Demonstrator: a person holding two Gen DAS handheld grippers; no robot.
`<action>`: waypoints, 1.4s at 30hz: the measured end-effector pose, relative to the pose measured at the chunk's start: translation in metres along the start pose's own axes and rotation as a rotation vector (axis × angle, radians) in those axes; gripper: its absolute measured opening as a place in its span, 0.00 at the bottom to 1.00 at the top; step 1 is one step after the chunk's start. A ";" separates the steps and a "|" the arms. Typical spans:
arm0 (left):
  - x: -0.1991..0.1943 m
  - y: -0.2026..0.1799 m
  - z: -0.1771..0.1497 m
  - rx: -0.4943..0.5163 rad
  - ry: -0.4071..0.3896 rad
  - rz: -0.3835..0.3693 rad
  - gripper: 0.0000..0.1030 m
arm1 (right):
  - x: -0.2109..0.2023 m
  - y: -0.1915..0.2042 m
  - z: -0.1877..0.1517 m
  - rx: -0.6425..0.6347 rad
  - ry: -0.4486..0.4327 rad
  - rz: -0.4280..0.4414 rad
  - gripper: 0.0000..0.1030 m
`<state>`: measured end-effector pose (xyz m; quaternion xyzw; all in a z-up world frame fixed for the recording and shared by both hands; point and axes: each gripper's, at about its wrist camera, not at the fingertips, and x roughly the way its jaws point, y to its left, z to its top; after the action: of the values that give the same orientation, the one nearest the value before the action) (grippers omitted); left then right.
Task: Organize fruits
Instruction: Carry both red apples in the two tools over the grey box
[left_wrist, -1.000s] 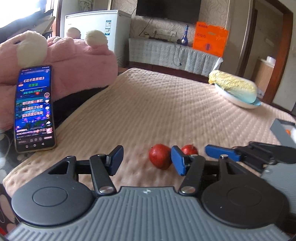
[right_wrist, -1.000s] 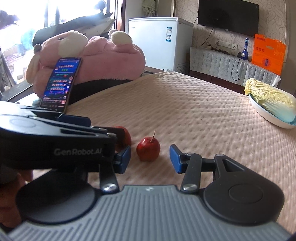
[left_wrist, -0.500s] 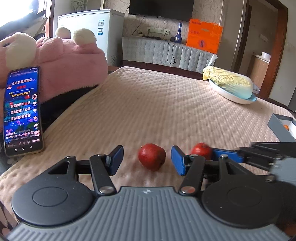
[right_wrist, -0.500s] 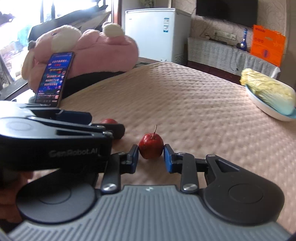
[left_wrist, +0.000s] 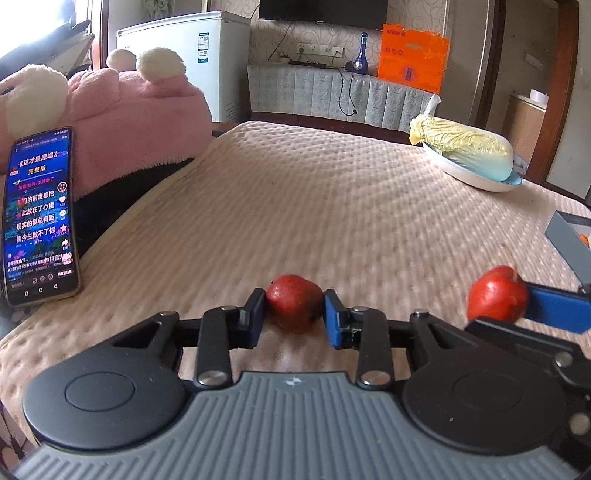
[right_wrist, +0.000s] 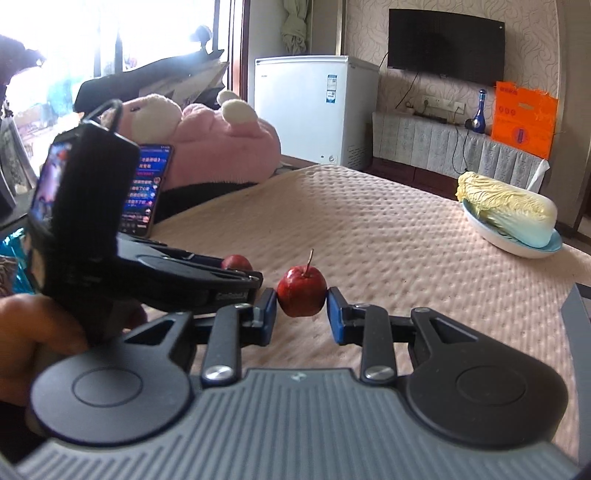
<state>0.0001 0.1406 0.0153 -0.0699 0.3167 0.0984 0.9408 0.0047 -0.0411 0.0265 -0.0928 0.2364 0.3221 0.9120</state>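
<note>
moved since earlier: the left claw has just been closing and its blue pads now press both sides of the larger red fruit, which earlier lay loose between wide-set pads. The right claw also closed within this span, on the stemmed red fruit, and that fruit now hangs clear of the quilted cover, further to the right in the left wrist view.
larger red fruit: clamped in the left claw, low, seemingly still resting on the cover; whether it has lifted I cannot tell.
stemmed red fruit: clamped in the right claw, stem up, raised.
left claw: closed on the larger red fruit.
right claw: closed on the stemmed red fruit.
progress: both fruits are gripped; neither is put away. My reading is that the carrying and placing are still to come.
likely goal: a grey box at the right edge, with something orange inside, looks like the place for fruit; this is a guess.
open room: the table is bare across its middle, so the way right looks free.
edges: the table's left edge runs near the propped phone and the pink plush toy; the plate with napa cabbage sits at the far right, near that edge.
crowding: the two claws are near each other, so they need care when moving together.
</note>
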 end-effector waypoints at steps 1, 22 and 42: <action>-0.001 0.000 0.000 -0.002 -0.003 -0.002 0.37 | -0.003 0.001 -0.001 0.002 -0.003 -0.005 0.31; -0.023 -0.006 -0.008 0.099 -0.032 -0.109 0.37 | -0.018 0.011 -0.022 -0.001 0.038 -0.075 0.31; -0.062 -0.036 0.009 0.116 -0.095 -0.109 0.37 | -0.089 -0.017 -0.019 0.038 -0.067 -0.094 0.31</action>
<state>-0.0351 0.0988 0.0629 -0.0279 0.2725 0.0317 0.9612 -0.0523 -0.1083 0.0534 -0.0758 0.2073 0.2773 0.9351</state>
